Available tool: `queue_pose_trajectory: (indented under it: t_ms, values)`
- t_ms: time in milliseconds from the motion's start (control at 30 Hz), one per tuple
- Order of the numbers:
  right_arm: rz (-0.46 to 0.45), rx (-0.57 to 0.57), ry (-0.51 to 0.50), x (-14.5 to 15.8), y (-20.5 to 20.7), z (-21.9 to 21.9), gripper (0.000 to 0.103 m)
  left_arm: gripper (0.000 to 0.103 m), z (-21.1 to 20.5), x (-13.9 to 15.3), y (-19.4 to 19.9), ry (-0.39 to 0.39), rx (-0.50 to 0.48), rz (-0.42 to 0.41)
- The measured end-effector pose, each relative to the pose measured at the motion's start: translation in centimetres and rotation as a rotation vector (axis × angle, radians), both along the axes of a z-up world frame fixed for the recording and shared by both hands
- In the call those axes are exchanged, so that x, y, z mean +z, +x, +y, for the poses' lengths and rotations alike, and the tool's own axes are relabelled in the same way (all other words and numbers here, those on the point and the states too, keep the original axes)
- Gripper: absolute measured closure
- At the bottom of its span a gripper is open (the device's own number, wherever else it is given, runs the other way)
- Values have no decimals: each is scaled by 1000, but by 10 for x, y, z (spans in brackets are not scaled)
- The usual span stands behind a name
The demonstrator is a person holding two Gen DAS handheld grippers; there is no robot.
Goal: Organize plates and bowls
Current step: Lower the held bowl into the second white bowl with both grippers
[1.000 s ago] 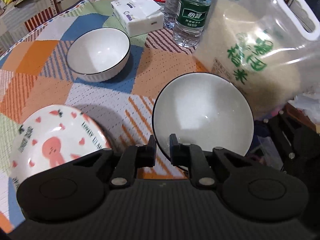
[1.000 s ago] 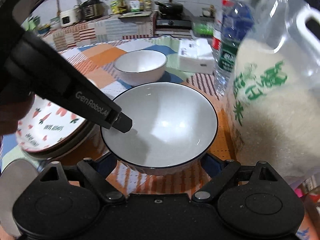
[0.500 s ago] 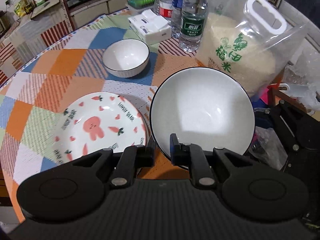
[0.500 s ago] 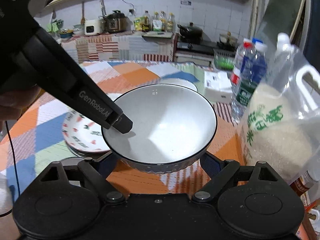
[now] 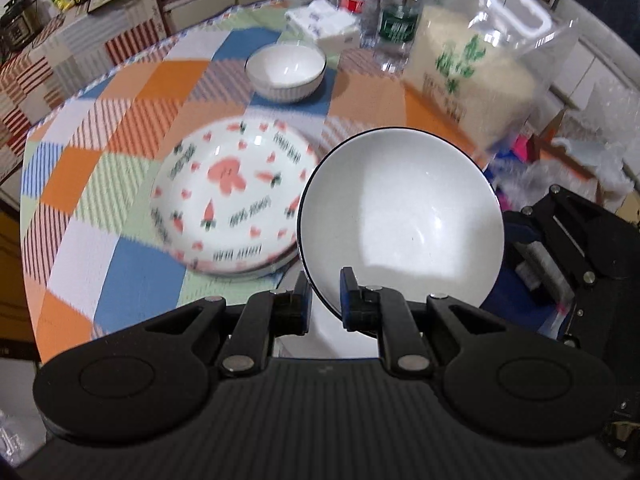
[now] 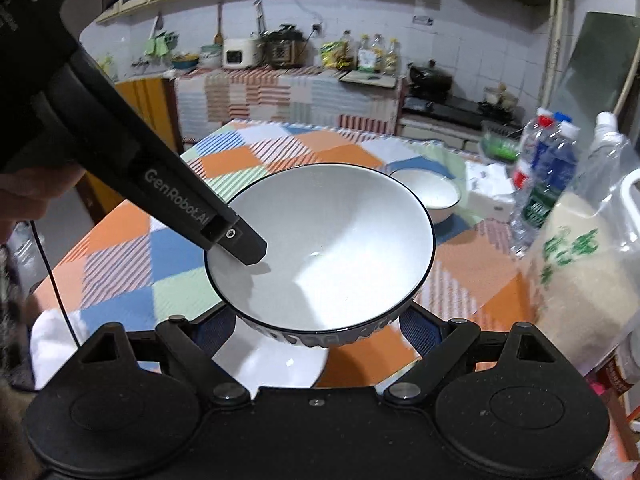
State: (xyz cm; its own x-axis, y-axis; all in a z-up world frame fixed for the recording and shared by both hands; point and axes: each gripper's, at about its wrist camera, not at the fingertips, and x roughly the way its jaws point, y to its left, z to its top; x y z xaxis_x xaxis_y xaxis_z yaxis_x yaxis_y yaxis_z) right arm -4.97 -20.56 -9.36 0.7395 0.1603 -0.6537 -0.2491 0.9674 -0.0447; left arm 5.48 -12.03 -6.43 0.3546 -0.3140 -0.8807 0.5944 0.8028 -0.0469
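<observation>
A large white bowl with a dark rim (image 5: 400, 216) hangs in the air above the near right part of the table. My left gripper (image 5: 324, 284) is shut on its near rim, one finger inside and one outside. In the right wrist view that left finger (image 6: 236, 240) reaches into the same bowl (image 6: 340, 248). My right gripper (image 6: 316, 332) is spread wide with its blue pads against the bowl's lower sides. A carrot-patterned plate (image 5: 228, 196) lies on the cloth to the left of the bowl. A small white bowl (image 5: 285, 70) stands further back.
A clear bag of rice (image 5: 472, 76) stands at the right of the table (image 5: 100, 160), with water bottles (image 5: 396, 20) and a tissue pack (image 5: 324, 26) behind it. Clutter lies off the table's right edge. A kitchen counter (image 6: 280, 92) runs along the far wall.
Both grippers have risen and drawn back with the large bowl between them. The plate, small bowl and rice bag now look farther away, and more of the table shows.
</observation>
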Motion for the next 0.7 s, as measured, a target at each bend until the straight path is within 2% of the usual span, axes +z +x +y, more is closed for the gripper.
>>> queue_pose_trajectory:
  t_ms: [233, 467, 700]
  values:
    - [89, 45, 16, -30, -5, 20, 11, 91, 16, -38, -1, 35, 39, 92]
    - [138, 115, 21, -47, -3, 25, 11, 91, 26, -60, 3, 42, 79, 169]
    - [173, 136, -28, -56, 3, 30, 12, 90, 18, -74, 8, 99, 98, 186]
